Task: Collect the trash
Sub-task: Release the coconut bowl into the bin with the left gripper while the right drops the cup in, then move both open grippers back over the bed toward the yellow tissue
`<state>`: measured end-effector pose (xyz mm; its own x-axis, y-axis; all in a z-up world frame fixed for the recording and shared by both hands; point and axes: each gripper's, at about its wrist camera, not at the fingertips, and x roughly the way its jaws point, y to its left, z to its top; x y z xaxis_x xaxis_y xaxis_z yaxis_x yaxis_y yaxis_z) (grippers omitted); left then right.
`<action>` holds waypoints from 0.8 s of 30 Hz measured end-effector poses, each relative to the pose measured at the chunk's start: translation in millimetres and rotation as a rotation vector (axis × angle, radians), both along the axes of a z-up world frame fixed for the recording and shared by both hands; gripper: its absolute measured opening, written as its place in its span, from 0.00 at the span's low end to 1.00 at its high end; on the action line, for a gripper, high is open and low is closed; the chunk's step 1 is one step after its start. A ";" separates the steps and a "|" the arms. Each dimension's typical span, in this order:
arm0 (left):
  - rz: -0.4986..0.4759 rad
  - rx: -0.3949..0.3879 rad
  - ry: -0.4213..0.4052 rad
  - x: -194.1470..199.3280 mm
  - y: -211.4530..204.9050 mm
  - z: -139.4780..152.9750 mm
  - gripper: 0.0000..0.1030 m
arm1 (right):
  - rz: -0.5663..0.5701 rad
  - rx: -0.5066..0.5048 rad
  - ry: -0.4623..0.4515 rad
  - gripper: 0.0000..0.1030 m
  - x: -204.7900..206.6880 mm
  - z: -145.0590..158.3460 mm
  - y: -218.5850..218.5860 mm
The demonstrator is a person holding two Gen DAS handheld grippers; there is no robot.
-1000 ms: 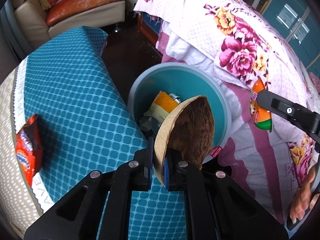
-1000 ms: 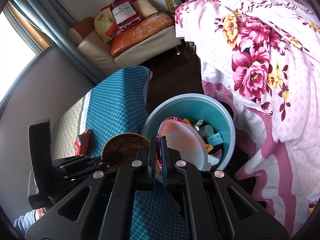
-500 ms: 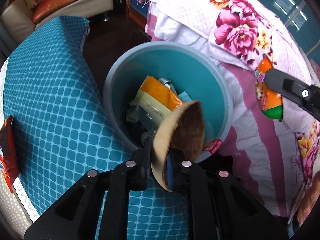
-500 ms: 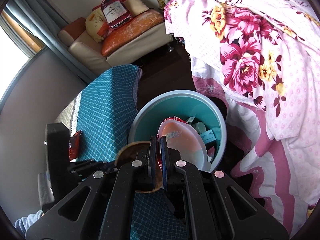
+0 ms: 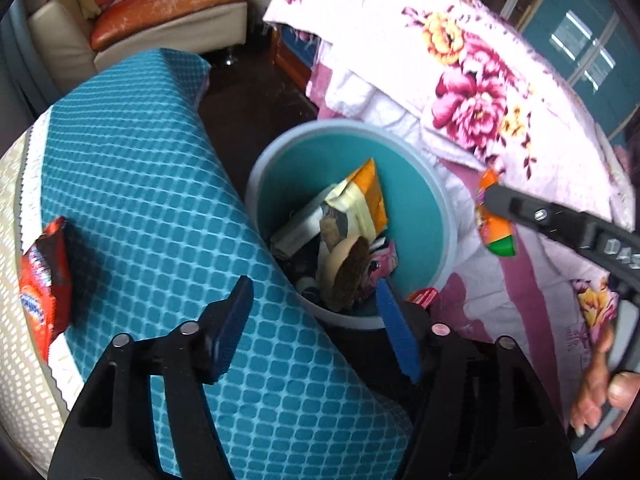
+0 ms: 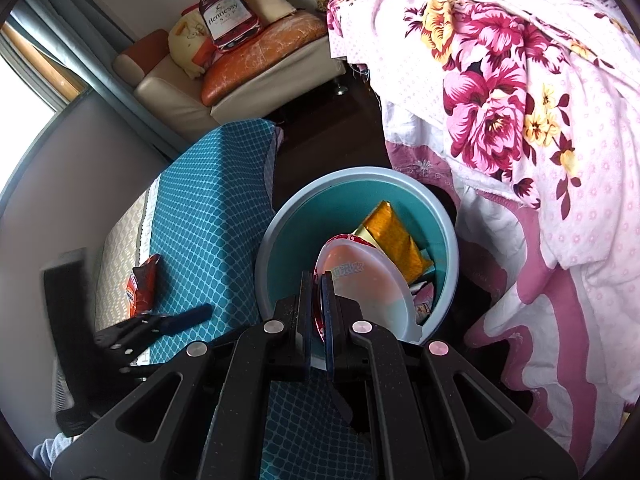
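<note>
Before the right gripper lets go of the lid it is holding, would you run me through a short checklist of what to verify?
1. Right gripper grips the plastic lid: ok, jaws shut on its rim.
2. Lid is over the bin: ok, it appears to hang above the opening.
3. Left gripper clear of the drop: ok, its jaws are opening with nothing between them; they sit at the bin's near edge.
4. Brown round piece has landed in the bin: ok, it lies among the wrappers.
5. Room in the bin: ok, contents appear to sit well below the rim.
6. Trash remaining: not ok, a red snack packet lies on the blue cloth.
</note>
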<state>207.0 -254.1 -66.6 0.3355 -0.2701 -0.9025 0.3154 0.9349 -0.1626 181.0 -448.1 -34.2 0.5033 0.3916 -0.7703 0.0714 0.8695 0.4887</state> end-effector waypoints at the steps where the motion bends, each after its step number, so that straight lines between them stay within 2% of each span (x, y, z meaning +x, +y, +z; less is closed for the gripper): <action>1: 0.008 -0.006 -0.008 -1.5 3.3 3.4 0.69 | 0.000 -0.001 0.002 0.05 0.6 -0.1 1.1; 6: 0.045 -0.017 -0.051 -7.3 21.5 17.1 0.82 | 0.010 -0.008 0.010 0.05 3.4 -0.5 7.6; 12: 0.087 -0.046 -0.044 -10.4 43.6 19.1 0.83 | 0.033 -0.017 0.039 0.05 11.3 -3.4 20.7; 19: 0.120 -0.062 -0.027 -12.9 65.4 12.9 0.83 | 0.042 -0.038 0.077 0.10 15.8 -7.2 36.3; 21: 0.128 -0.068 -0.022 -13.7 70.6 11.2 0.84 | 0.045 -0.041 0.075 0.18 15.2 -8.1 39.3; 23: 0.132 -0.071 -0.019 -14.8 74.6 10.2 0.84 | 0.045 -0.061 0.068 0.37 12.5 -4.9 43.8; 24: 0.135 -0.073 -0.016 -15.7 77.1 9.7 0.85 | 0.045 -0.064 0.068 0.40 12.8 -6.0 47.1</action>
